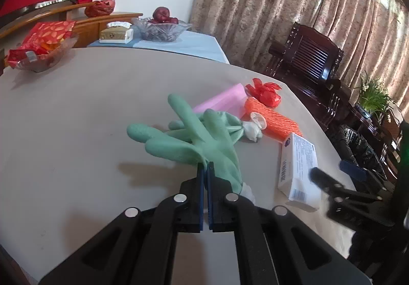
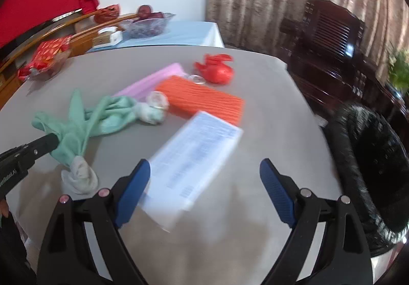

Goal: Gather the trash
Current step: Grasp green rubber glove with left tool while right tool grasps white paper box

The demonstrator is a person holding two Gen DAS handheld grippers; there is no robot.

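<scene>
Your left gripper (image 1: 205,167) pinches the mint-green rubber glove (image 1: 194,141), while your wide-open, empty right gripper (image 2: 204,182) straddles the flat white printed carton (image 2: 194,157), its long axis running away up-right.

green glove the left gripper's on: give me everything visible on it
The green rubber glove looks like thin, soft, mint-coloured rubber, limp and creased. Its fingers splay away from the camera across the grey table. The cuff end, twisted with its whitish lining showing, lies nearest the grippers. The left gripper is shut on the glove's body. A second green glove lies tangled against it. Whether any part is lifted off the table is unclear.
</scene>
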